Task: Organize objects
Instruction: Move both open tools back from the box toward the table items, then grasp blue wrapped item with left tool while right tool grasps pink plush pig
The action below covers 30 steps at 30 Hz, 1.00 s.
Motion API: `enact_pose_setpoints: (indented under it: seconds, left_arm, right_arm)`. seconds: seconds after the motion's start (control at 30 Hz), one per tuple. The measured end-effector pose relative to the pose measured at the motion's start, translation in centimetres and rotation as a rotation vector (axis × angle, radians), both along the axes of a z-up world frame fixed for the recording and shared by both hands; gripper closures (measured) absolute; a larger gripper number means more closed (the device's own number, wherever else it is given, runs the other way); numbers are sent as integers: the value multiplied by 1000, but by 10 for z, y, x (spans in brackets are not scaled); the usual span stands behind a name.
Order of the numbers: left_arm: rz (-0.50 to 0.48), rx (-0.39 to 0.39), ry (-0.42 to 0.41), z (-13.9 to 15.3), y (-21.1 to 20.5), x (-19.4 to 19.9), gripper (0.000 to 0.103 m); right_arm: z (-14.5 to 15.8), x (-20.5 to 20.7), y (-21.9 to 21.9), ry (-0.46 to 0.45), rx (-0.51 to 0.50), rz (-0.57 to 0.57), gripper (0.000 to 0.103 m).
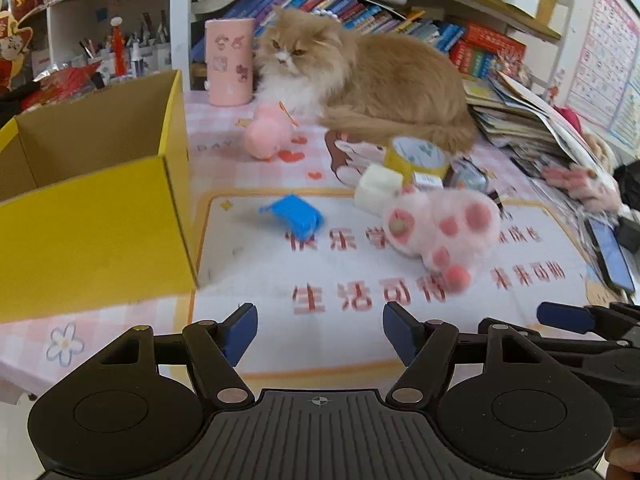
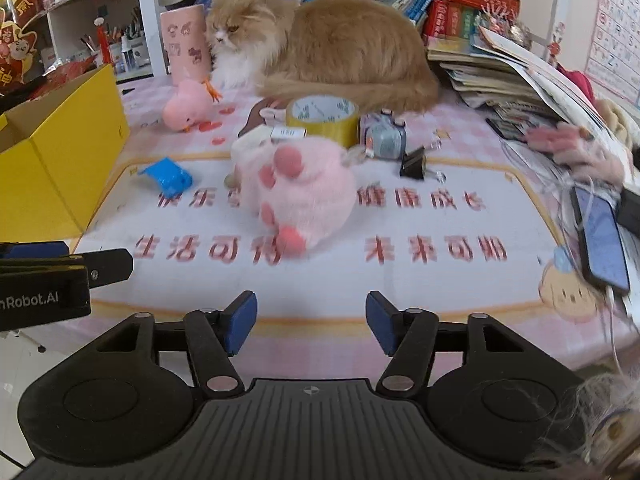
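An open yellow cardboard box (image 1: 100, 216) stands at the left of the table; it also shows in the right wrist view (image 2: 60, 152). On the mat lie a blue packet (image 1: 294, 216) (image 2: 168, 176), a pink plush paw (image 1: 444, 232) (image 2: 298, 196), a white block (image 1: 378, 188), a yellow tape roll (image 1: 418, 160) (image 2: 324, 118), a pink plush chick (image 1: 266, 136) (image 2: 188, 106) and a black binder clip (image 2: 414, 164). My left gripper (image 1: 320, 334) is open and empty, near the table's front edge. My right gripper (image 2: 312, 322) is open and empty, beside it.
An orange cat (image 1: 372, 80) (image 2: 324, 48) lies at the back of the table by a pink cylinder (image 1: 229, 62). Stacked books and papers (image 1: 520, 120) and a phone (image 2: 600, 236) lie at the right. Bookshelves stand behind.
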State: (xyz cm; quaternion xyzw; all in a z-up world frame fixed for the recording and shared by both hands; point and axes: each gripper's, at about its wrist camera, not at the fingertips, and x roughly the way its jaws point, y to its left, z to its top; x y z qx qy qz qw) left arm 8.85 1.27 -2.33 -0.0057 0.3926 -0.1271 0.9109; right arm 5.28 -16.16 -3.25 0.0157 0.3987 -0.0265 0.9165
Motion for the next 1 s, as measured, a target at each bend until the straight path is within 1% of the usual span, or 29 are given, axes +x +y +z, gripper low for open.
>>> enact_pose_setpoints:
  seconds: [0.03,0.17,0.3,0.4,0.47,0.57,0.67,0.77,1.0]
  left_arm:
    - [12,4,-3,1,-2,4,32]
    - [65,26,-14,2,-8,19,32]
    - [117,52,-6,0,-14,35,32]
    - [154,67,-9,0,-17,48,32]
    - [181,78,-10,0,-20,56,32]
    - [218,90,-8,0,-23,66,32]
    - [248,103,-3,-1,-26,72,32]
    - [270,120,4,-4,-28,74,32]
    - [319,123,26,-14,-26,84,32]
  right_arm:
    - [1,5,-2,-4,1,8,42]
    - [3,20,-12,-26,1,36,31]
    - [0,35,-20,-33,-4,80,29]
    - [-3,46,-23,-39,-20,125,25]
    - [-5,54,-26,-46,-26,151,20]
    - [-8,67,-29,-45,-10,200,18]
    - [-10,80,-28,-46,8,257,17]
    - [-11,89,-25,-56,3,303,17]
    - [-16,106,-23,-54,6,350,17]
